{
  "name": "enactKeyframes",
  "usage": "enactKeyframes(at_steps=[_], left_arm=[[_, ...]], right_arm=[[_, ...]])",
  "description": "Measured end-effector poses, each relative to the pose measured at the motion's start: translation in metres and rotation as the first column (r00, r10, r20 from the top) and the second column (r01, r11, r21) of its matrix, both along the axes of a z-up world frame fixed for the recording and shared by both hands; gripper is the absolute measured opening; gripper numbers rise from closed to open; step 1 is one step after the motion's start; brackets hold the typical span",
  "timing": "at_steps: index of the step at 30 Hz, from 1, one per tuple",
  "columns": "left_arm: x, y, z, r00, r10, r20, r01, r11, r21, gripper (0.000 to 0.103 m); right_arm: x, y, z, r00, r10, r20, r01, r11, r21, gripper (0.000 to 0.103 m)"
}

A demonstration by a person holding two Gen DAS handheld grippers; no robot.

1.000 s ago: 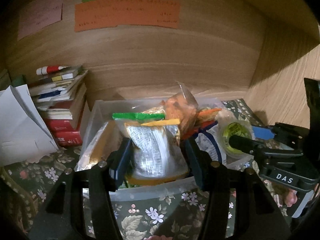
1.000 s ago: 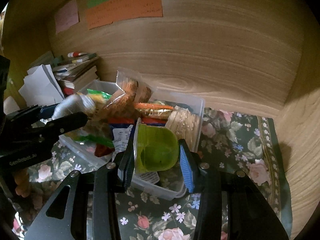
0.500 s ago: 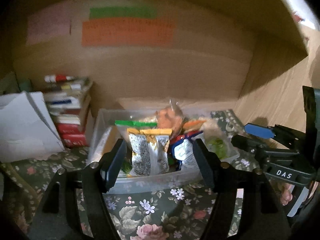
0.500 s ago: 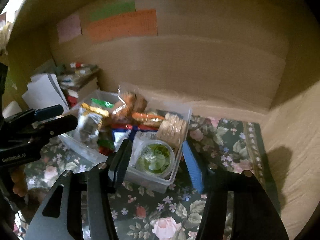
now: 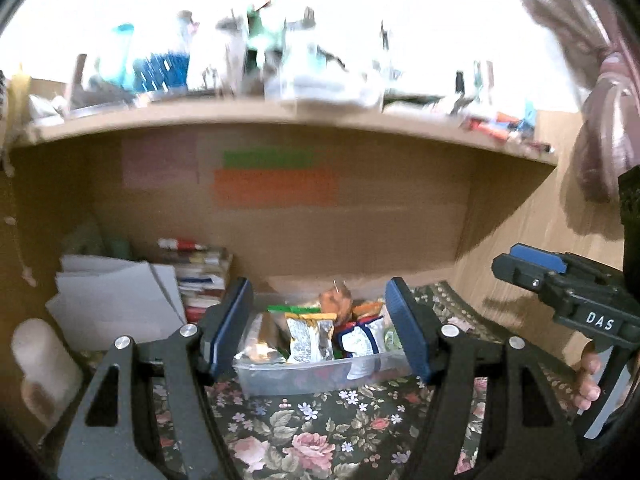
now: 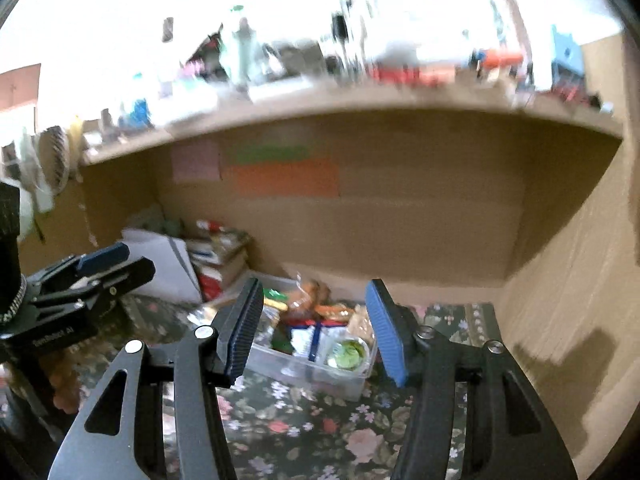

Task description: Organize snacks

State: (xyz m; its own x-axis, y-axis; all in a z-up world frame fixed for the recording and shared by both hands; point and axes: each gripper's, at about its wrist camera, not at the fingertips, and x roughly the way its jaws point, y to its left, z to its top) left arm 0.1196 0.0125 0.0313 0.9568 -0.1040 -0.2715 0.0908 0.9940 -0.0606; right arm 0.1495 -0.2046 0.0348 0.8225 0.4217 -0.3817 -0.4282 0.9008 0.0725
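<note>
Both the left gripper [image 5: 320, 328] and right gripper [image 6: 314, 326] are held wide open, empty, before what is probably a clear snack bin [image 5: 296, 376].

Your clear plastic bin [image 5: 304, 376] sits on the floral cloth at the far wall, packed with snacks: a silver packet [image 5: 310, 338] upright in the middle, a blue-and-white packet [image 5: 358, 338] right of it, a green-lidded cup [image 6: 347, 354] at the near right corner.
</note>
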Motion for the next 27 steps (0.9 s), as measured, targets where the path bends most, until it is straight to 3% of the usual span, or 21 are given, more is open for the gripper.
enactKeyframes(at_steps=[5,12,18,27], left_arm=[[-0.035,0.000,0.009,0.998,0.019,0.057,-0.020,1.000,0.014,0.071],[-0.069,-0.002,0.013,0.993,0.049,0.104,-0.051,0.999,0.014,0.089],[-0.087,-0.003,0.011,0.989,0.066,0.133,-0.068,0.998,0.007,0.101],[-0.098,-0.002,0.010,0.986,0.078,0.150,-0.079,0.997,0.001,0.103]], right_arm=[[-0.031,0.000,0.013,0.999,0.001,0.052,-0.003,1.000,0.031,0.055],[-0.059,0.002,0.014,0.995,-0.030,0.096,0.025,0.998,0.053,0.086],[-0.079,0.002,0.016,0.990,-0.061,0.130,0.055,0.997,0.048,0.101],[-0.089,0.007,0.013,0.986,-0.087,0.143,0.085,0.996,0.021,0.103]])
